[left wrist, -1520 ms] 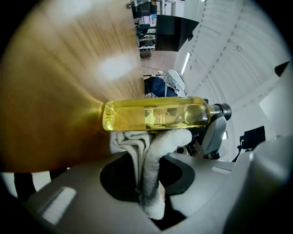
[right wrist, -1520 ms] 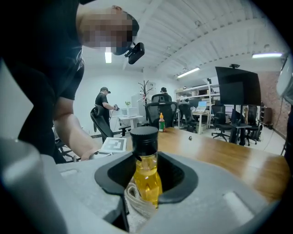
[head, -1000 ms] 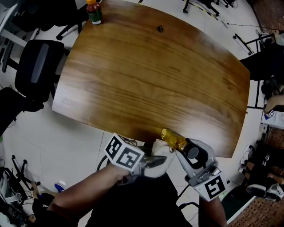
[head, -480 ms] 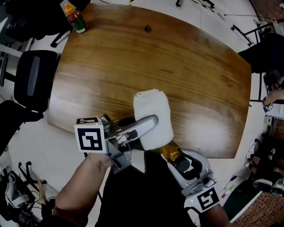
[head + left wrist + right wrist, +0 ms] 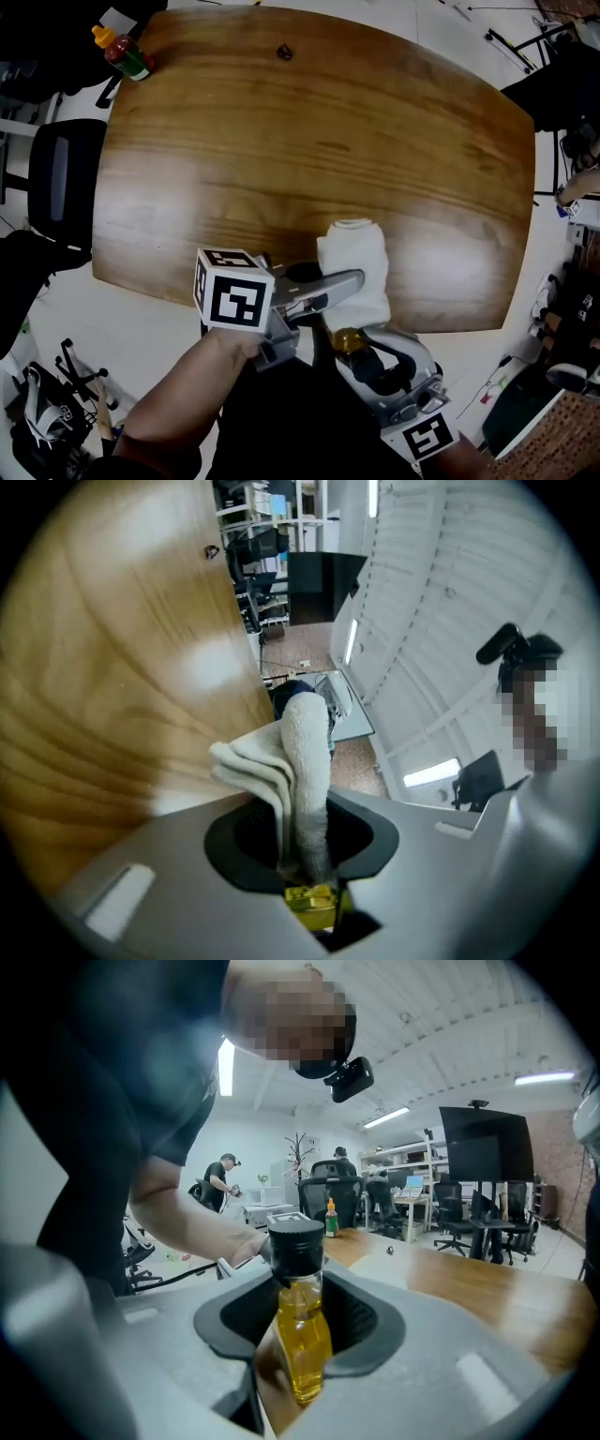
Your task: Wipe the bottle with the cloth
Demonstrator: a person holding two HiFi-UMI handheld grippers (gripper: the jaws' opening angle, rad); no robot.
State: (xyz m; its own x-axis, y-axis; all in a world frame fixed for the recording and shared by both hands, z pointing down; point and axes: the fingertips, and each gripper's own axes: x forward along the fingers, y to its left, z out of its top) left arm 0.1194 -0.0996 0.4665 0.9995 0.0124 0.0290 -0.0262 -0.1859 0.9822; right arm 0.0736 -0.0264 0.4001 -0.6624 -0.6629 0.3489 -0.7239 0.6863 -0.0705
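Observation:
A small glass bottle (image 5: 349, 339) of yellow liquid with a black cap is clamped in my right gripper (image 5: 364, 354), low in the head view, just off the table's near edge. In the right gripper view the bottle (image 5: 302, 1344) stands between the jaws of my right gripper (image 5: 300, 1354), cap away from the camera. My left gripper (image 5: 352, 281) is shut on a folded white cloth (image 5: 356, 255), which hangs over the table edge right above the bottle. In the left gripper view the cloth (image 5: 302, 752) fills the jaws of the left gripper (image 5: 305, 855), and a bit of the yellow bottle (image 5: 309, 899) shows beneath it.
The wooden table (image 5: 281, 150) spreads ahead. A sauce bottle (image 5: 122, 54) with an orange cap stands at its far left corner, and a small dark object (image 5: 284, 52) lies near the far edge. An office chair (image 5: 58, 178) stands off the left side.
The left gripper has swung the cloth from beside the bottle out over the table edge, then drawn it to the right above the bottle. The right gripper kept hold of the bottle and sank lower in view.

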